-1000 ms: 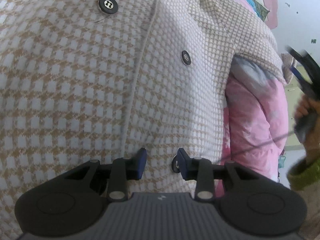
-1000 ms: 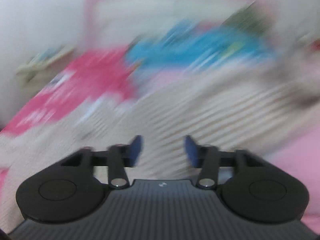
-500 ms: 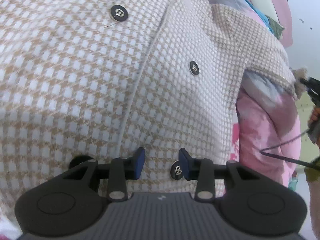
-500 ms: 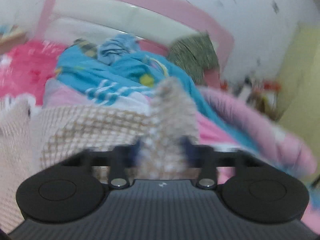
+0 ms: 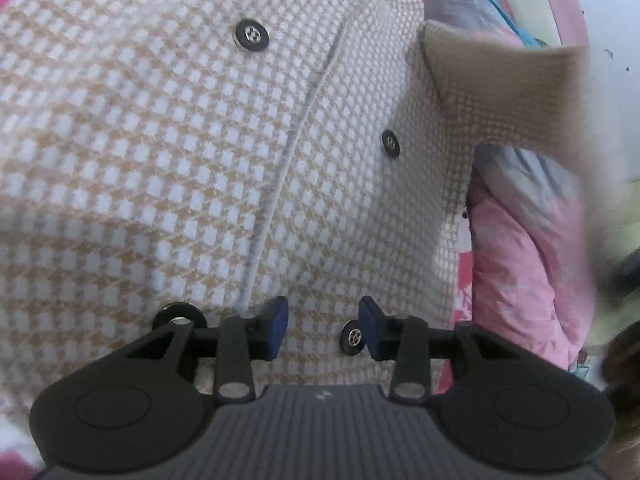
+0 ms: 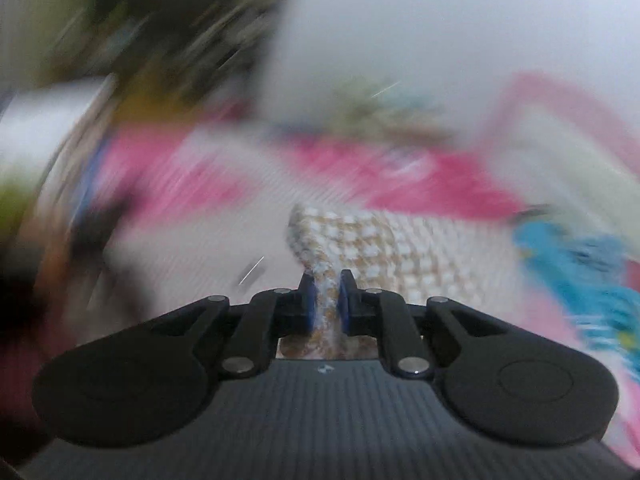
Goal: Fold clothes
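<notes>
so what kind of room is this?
Probably a bedroom. The checked coat lies on pink bedding, with a pink-edged headboard against the wall behind.

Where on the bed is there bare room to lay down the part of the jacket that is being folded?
Almost none. The checked jacket fills the left wrist view. The only uncovered strip is the pink bedding along its right edge. Beyond the jacket, blue clothes crowd the bed. The right view is too blurred for more.

Jacket coarse woven cloth, matt; buttons glossy, metallic centres; quilt smooth cloth.
</notes>
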### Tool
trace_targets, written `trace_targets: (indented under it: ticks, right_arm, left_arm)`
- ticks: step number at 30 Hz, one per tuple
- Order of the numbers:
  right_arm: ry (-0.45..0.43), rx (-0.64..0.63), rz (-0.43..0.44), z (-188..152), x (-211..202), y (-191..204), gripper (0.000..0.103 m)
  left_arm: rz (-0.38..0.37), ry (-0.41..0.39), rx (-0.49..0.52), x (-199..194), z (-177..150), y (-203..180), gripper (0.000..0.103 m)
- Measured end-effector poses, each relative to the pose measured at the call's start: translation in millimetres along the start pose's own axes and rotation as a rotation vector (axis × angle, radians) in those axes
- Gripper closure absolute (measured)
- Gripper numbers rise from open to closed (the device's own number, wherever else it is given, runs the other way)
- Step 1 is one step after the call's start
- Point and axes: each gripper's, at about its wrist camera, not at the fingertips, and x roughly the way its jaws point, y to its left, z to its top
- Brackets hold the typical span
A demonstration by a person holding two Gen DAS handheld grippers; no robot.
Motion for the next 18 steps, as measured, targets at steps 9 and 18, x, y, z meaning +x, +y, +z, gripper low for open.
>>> trace_targets:
  ticks: [9, 18]
  right_arm:
    - [0.237, -0.033, 0.23, -66, 56, 86, 0.092]
    - [0.151, 0.704, 0.201, -108, 43, 68, 0.084]
  left_arm:
    - [-0.053, 0.009, 0.111, -19, 21, -37, 0.057]
    - [0.027, 0.146, 0.28, 28, 14, -80, 0.055]
